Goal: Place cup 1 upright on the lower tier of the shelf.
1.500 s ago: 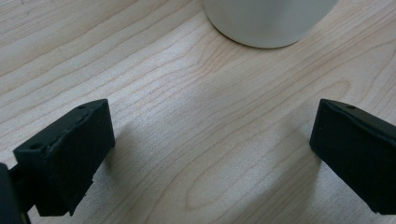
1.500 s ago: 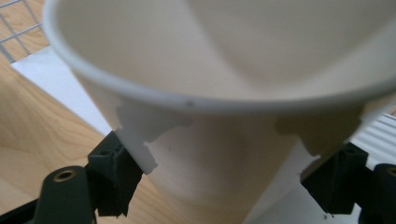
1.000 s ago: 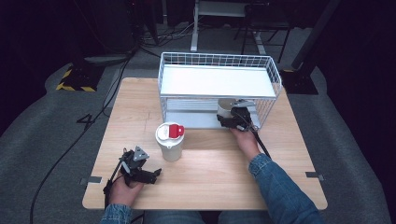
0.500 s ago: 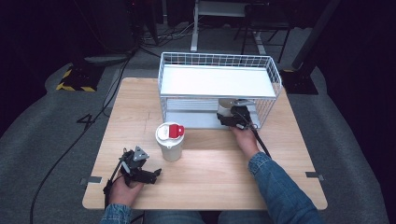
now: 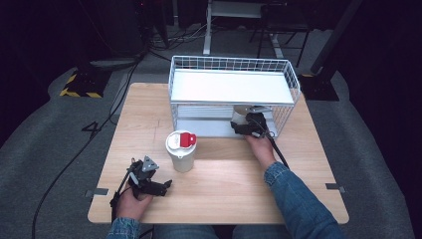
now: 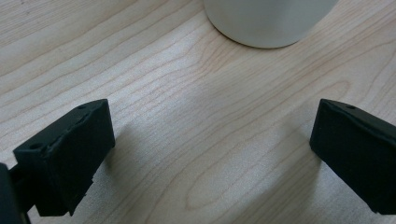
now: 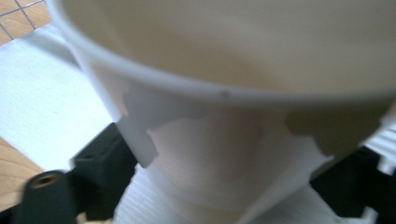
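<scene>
A white wire rack (image 5: 231, 87) stands at the back of the wooden table (image 5: 298, 189). On its lower shelf (image 7: 42, 93) stands a white open cup (image 5: 244, 112), seen close up (image 7: 224, 93) in the right gripper view. My right gripper (image 5: 242, 125) reaches in under the top shelf. Its jaws have just been opening and now stand on either side of the cup's lower part (image 7: 229, 186), seemingly off its wall. My left gripper (image 5: 161, 185) rests open at the front left, with bare wood between its jaws (image 6: 210, 154).
A white cup with a red-tabbed lid (image 5: 181, 149) stands mid-table just ahead of the left gripper, and its base (image 6: 266, 18) shows in the left gripper view. A cable (image 5: 276, 152) trails along the right forearm. Dark floor with cables and stands surrounds the table.
</scene>
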Available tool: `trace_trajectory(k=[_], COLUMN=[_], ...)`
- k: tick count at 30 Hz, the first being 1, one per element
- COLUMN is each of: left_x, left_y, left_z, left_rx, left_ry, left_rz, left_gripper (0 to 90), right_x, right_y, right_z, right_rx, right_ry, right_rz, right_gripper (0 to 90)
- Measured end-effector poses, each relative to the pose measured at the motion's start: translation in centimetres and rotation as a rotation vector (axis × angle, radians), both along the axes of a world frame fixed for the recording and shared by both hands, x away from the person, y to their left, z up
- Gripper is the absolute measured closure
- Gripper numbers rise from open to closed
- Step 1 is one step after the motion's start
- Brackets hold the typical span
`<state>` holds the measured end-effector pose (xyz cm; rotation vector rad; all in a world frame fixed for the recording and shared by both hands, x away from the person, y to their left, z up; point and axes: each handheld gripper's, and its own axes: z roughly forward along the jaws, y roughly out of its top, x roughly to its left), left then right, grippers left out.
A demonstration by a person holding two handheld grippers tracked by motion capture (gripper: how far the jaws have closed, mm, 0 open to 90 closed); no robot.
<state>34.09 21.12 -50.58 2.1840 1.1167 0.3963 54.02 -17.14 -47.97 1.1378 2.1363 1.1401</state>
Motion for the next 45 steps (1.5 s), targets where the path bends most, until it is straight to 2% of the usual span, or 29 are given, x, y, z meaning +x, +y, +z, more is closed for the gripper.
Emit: trace_trajectory(k=[7,16,17,26,40,44,45], left_x=[0.0,0.0,0.0,0.0,-0.1,-0.1,-0.1], left_y=[0.0,0.0,0.0,0.0,-0.2,-0.2,-0.2], left_z=[0.0,0.0,0.0,0.0,0.0,0.0,0.0], left_rx=[-0.001,0.001,0.001,0.002,-0.002,-0.002,-0.002], left_ry=[0.000,0.001,0.000,0.004,0.006,0.006,0.006], left_rz=[-0.001,-0.001,0.000,-0.004,0.021,0.021,0.021], left_gripper=[0.4,0.4,0.4,0.4,0.4,0.4,0.4], right_x=[-0.3,-1.4,-1.6,-3.5,-7.3,-8.2,-8.8], right_y=[0.1,-0.4,-0.5,-1.4,-4.0,-4.8,-5.4], right_z=[0.3,0.3,0.4,1.5,4.5,5.0,5.4], right_rx=[0.008,0.008,0.010,0.009,0.027,0.021,0.006], right_ry=[-0.012,-0.005,-0.015,-0.027,-0.054,-0.033,-0.017], right_rz=[0.010,-0.001,0.003,0.013,0.058,0.070,0.077], right_gripper=[8.8,6.5,6.5,6.5,6.6,7.0,6.9])
